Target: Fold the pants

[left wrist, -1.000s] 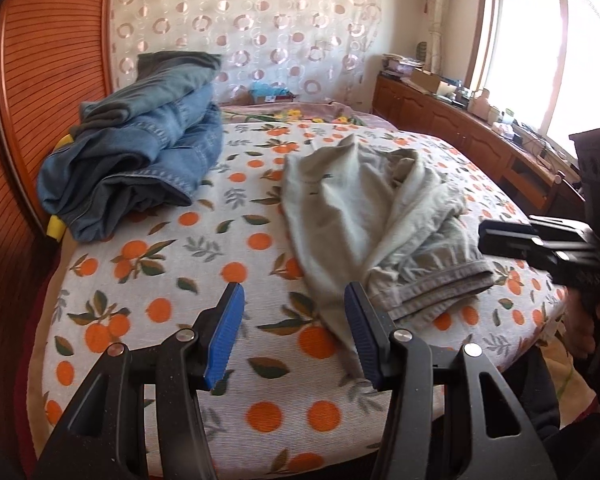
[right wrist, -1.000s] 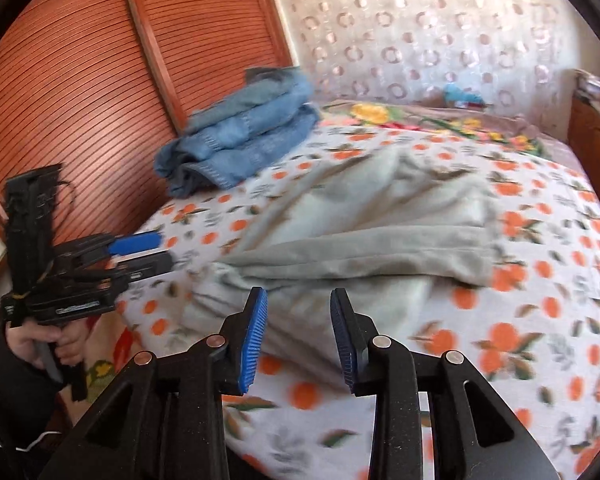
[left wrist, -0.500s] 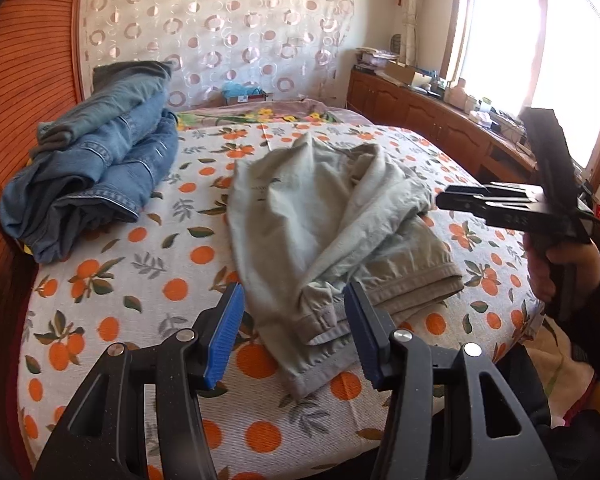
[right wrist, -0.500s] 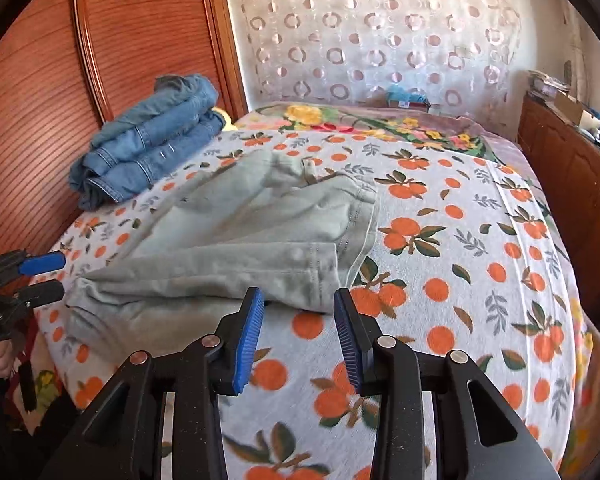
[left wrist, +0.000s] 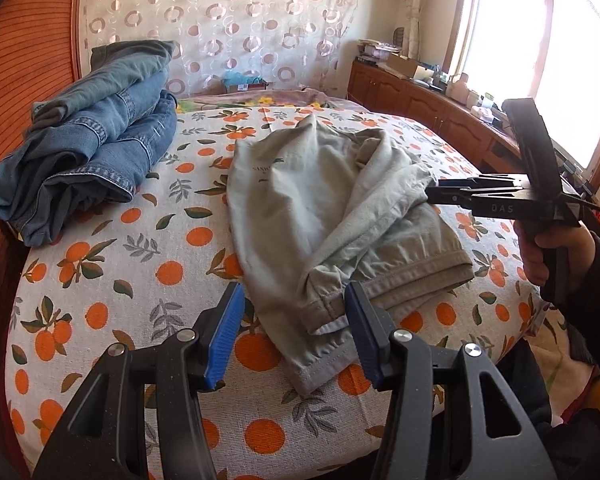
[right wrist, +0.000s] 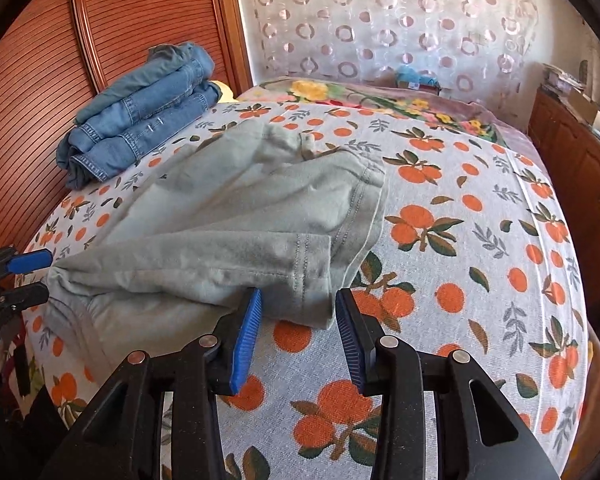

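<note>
The left gripper is seen with its jaws apart and empty, poised above the near hem end of the grey-green pants, which lie crumpled on the orange-print bedspread. The right gripper is likewise parted, more narrowly, and has just been opening; nothing is pinched, though a seamed corner of the pants lies just ahead of its tips, seemingly framed rather than touched.

The cloth is judged soft, light and limp: it will sag and drag rather than keep shape, and loose layers may slip apart if only one is caught. Hold is best taken at thick stitched edges, the banded hem before the left gripper and the seamed corner before the right, with all layers pinched together.

Farther off, beyond the left tips, a stack of blue jeans is set against the wooden headboard. How the pants' legs are layered underneath cannot be made out, and the waistband cannot be identified with certainty. Whether the tips touch the bedspread is not shown.
</note>
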The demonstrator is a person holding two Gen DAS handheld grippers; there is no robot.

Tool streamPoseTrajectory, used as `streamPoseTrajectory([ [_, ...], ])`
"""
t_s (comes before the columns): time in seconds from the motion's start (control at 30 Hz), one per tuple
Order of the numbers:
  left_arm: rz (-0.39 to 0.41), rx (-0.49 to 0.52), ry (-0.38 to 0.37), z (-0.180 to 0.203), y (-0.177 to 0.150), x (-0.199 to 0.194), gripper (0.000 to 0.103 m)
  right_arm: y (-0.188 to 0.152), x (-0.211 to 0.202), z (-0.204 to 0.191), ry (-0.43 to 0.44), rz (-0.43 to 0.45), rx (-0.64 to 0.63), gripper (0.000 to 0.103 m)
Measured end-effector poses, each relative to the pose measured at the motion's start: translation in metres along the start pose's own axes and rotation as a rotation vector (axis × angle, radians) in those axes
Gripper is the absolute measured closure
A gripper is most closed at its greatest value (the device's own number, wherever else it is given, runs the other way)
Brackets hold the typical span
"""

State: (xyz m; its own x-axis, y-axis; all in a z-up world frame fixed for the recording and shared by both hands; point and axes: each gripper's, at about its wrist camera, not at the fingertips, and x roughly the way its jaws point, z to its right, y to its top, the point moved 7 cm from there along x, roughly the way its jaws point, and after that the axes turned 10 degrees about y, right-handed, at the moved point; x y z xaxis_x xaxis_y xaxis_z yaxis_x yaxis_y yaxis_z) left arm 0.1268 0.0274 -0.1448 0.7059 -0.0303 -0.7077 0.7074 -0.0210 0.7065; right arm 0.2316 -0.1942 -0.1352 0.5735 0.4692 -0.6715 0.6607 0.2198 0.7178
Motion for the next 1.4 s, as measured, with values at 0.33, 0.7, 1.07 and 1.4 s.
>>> streamPoseTrajectory([
  [0.33, 0.011, 0.038, -0.064, 0.011, 0.002, 0.001, 0.083, 0.023, -0.022, 0.002, 0.032, 0.061, -0.055, 0.099],
  [0.7, 0.057, -0.023, -0.095, 0.002, 0.006, -0.017, 0.089, 0.117, -0.025, -0.035, 0.000, 0.160, -0.199, 0.100],
  [1.07, 0.040, -0.052, -0.095, -0.013, -0.013, -0.028, 0.089, 0.150, 0.035, -0.081, 0.096, 0.115, -0.245, 0.099],
  [1.4, 0.024, -0.095, -0.062, -0.031, -0.018, -0.022, 0.069, 0.121, 0.029, -0.063, 0.068, 0.062, -0.208, 0.077],
])
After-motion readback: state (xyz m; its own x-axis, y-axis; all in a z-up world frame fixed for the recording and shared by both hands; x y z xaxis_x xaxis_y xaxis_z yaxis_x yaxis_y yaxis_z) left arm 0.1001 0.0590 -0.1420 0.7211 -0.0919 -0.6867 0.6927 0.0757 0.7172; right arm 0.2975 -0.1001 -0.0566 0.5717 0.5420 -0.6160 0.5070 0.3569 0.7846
